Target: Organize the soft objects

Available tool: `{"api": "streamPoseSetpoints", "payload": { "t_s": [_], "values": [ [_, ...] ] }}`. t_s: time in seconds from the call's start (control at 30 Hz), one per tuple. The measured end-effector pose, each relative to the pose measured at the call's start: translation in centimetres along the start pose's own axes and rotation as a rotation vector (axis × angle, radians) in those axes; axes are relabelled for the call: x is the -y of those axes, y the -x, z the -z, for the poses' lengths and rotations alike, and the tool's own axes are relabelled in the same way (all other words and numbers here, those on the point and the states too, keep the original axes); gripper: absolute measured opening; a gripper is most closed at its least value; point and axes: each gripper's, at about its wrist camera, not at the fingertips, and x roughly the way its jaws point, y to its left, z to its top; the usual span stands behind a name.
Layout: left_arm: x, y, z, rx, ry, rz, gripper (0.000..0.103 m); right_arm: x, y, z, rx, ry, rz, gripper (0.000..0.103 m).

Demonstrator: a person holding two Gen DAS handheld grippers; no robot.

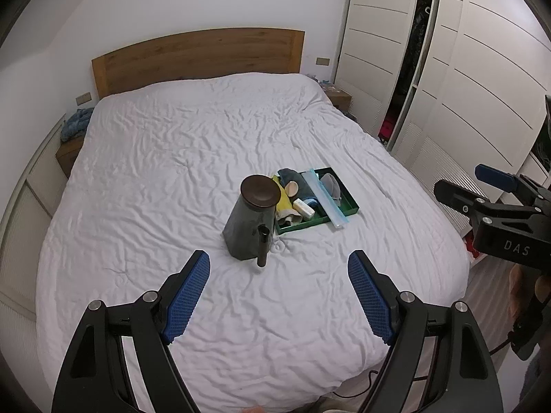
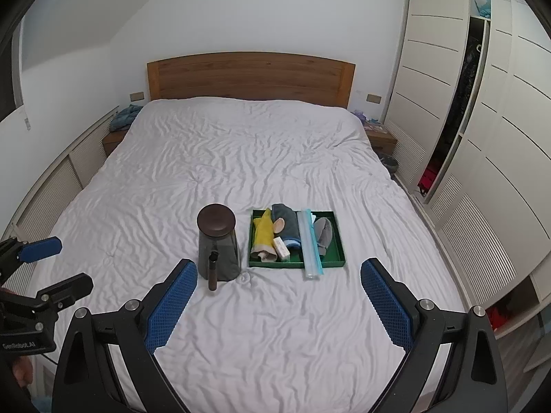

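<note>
Green tray (image 2: 339,261) sits mid-bed (image 2: 241,158), wide bare sheet all around.

Home bedroom: big bed (image 2: 248,158) w/ wood headboard (image 2: 251,77), white wardrobe (image 2: 509,130).

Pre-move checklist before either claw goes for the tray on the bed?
1. Left claw open, nothing between its pads: ok.
2. Right claw open, nothing held: ok.
3. Green tray flat on the bed, in clear view: ok.
4. Soft items, yellow cloth and grey cloth, inside the tray: ok.
5. Zip bag fully inside the tray: not ok, its near end sticks out over the rim.
6. Dark jar stable if bumped: cannot tell.
</note>
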Motion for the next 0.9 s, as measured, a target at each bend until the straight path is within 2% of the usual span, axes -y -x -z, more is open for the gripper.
{"api": "streamPoseSetpoints", "payload": {
  "t_s": [0.4,0.53,0.9],
  "values": [
    [0.2,0.5,-0.2,0.006,-0.011,-0.008,0.079,-0.1,0.1,-0.1,0.003,0.010,-0.012,0.097],
    [0.4,0.9,-0.1,0.015,-0.021,-0.018,0.085,-0.2,0.3,0.1,0.005,0.018,-0.017,0.097],
    [0.4,1.2,0.0,0.027,-0.029,-0.031,0.090,-0.7,0.5,0.2,0.005,0.039,-0.024,0.097]
  ]
}}
